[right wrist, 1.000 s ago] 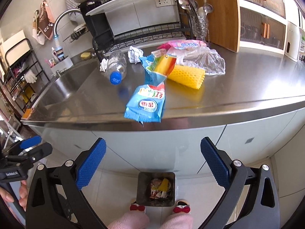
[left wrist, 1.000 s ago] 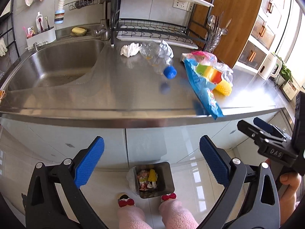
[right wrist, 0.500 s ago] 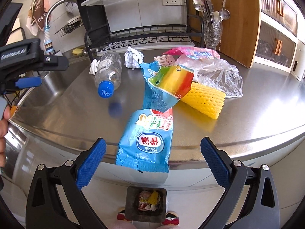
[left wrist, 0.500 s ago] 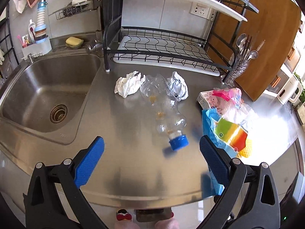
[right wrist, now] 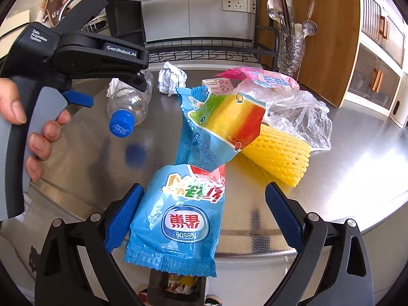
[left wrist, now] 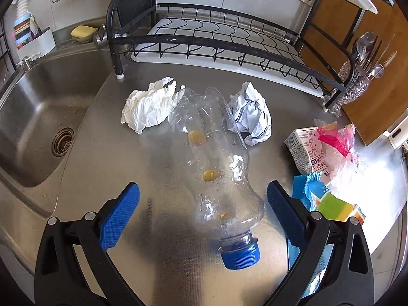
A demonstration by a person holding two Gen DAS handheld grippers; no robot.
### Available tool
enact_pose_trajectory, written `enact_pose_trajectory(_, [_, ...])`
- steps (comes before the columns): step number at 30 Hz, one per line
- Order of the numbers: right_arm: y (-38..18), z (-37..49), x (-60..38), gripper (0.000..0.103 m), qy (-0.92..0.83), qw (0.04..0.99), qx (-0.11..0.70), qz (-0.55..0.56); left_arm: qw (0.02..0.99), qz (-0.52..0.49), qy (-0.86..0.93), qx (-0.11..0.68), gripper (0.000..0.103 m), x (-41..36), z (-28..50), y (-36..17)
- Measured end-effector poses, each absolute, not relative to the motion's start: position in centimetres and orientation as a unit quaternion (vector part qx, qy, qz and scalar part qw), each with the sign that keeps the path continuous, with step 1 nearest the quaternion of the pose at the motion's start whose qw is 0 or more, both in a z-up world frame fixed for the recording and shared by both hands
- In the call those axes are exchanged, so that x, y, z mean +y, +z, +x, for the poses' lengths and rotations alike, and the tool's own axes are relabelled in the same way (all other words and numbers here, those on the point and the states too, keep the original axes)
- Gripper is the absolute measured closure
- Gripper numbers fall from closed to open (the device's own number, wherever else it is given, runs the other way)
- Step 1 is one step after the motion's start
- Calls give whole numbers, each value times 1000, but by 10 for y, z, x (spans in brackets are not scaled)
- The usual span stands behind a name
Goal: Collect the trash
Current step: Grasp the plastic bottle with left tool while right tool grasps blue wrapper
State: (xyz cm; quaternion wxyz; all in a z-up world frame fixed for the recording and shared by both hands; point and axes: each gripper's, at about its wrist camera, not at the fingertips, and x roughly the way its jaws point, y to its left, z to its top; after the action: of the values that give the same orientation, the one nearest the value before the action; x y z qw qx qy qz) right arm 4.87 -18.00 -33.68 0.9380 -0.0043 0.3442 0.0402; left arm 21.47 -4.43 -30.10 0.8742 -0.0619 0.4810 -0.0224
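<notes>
Left wrist view: we've got our left gripper (left wrist: 201, 214) spread wide over the steel counter (left wrist: 114, 158), blue pads either side of the clear plastic bottle (left wrist: 216, 168), not touching it. Bottle lies on its side, blue cap (left wrist: 241, 255) twd the camera, w/ yellowish bits inside. Behind it, touching or nearly so, a white tissue wad (left wrist: 148, 107) on the left & a crumpled paper ball (left wrist: 251, 114) on the right. Sink (left wrist: 30, 117) at far left, dish rack (left wrist: 216, 48) at the back.

Right wrist view: our right gripper (right wrist: 202, 216) is closing, jaws still wide apart. The blue Nestle wrapper (right wrist: 176, 227) sits btwn the pads at the counter edge, left pad just beside it, no squeeze yet. Past it, a rainbow wrapper (right wrist: 224, 125), yellow foam net (right wrist: 278, 158), clear plastic bag (right wrist: 298, 112). Trash bin (right wrist: 178, 288) shows on the floor below, partly hidden.
</notes>
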Motion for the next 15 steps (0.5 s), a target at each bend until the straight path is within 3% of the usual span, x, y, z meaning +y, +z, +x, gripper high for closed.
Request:
enact_pose_trajectory(6, [-345, 57, -183, 50, 51, 934, 355, -8, 874, -54, -24, 482, 10, -46, 224, -312])
enact_pose_trajectory(9, [-345, 58, -187, 60, 53, 934, 353, 3, 875, -56, -31, 479, 25, -46, 226, -313])
enact_pose_trajectory(11, [-345, 58, -190, 66, 54, 934, 353, 12, 873, -50, -28, 485, 44, -47, 227, -315])
enact_pose_trajectory(15, [-344, 59, -189, 82, 59, 934, 353, 11, 873, -42, -27, 486, 47, -45, 226, -317])
